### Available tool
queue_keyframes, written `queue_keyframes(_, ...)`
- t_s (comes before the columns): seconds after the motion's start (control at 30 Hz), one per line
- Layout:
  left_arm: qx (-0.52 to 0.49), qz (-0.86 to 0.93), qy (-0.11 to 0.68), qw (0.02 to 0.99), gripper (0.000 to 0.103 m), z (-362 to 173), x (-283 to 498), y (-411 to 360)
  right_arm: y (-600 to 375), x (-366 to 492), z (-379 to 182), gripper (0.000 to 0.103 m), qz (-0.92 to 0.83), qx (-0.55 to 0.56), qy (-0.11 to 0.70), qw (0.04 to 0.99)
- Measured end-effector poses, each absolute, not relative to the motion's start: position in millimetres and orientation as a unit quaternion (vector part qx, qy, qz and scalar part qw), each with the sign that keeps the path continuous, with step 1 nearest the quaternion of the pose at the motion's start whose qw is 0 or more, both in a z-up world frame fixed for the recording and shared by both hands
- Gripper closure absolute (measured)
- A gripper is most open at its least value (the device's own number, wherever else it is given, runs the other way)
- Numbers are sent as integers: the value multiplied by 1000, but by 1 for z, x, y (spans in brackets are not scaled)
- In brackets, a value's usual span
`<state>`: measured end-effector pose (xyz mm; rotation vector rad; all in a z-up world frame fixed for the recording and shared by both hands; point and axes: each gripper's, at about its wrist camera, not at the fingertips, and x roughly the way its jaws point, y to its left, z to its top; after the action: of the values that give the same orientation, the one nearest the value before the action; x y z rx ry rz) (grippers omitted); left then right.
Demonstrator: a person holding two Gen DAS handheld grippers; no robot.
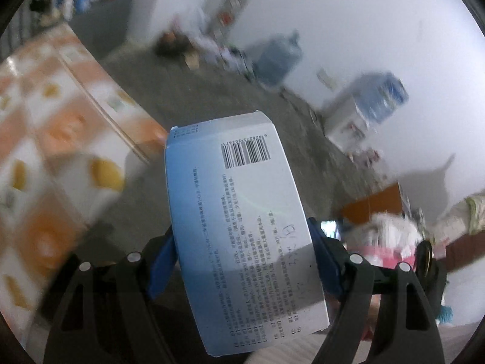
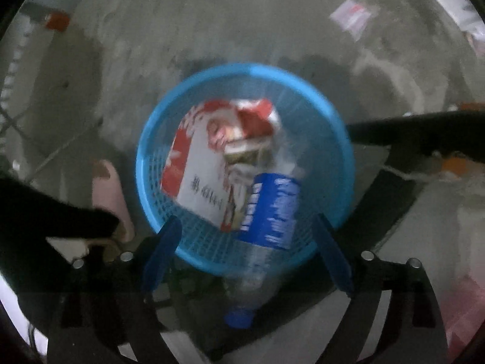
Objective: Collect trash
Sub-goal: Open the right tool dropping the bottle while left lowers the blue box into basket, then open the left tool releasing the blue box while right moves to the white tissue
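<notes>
The left gripper [image 1: 242, 261] clamps a blue-and-white box [image 1: 242, 227] between its pads, held up over open grey floor [image 1: 212, 91], beside an orange-patterned cloth [image 1: 60, 139]. The background is blurred. The right gripper [image 2: 247, 251], jaws wide, hangs above a blue basket [image 2: 151, 163] holding a red-and-white carton [image 2: 206, 163]. A bottle [image 2: 266, 221] lies between the fingers, over the basket rim, touching neither.

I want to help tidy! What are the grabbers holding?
Left gripper squeezes the blue-white cardboard box by its long sides. Right gripper holds nothing.
</notes>
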<state>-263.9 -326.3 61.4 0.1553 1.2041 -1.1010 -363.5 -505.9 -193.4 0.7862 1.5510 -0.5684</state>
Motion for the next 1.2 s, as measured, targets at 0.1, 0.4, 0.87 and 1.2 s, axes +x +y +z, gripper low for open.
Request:
queue_keyframes(0.1, 110, -506, 560, 647, 25, 13, -289, -362, -523, -378, -170, 19, -289, 345, 622, 641)
queue_keyframes(0.4, 245, -515, 616, 543, 25, -131, -356, -465, -564, -381, -16, 21, -321, 340, 398, 789)
queue_keyframes(0.87, 286, -505, 656, 483, 22, -225, -357, -509, -319, -20, 106, 12, 152, 34, 473, 867)
queue_keyframes(1.2, 307, -521, 639, 475, 13, -232, -390, -517, -173, 152, 40, 11, 224, -55, 495, 838)
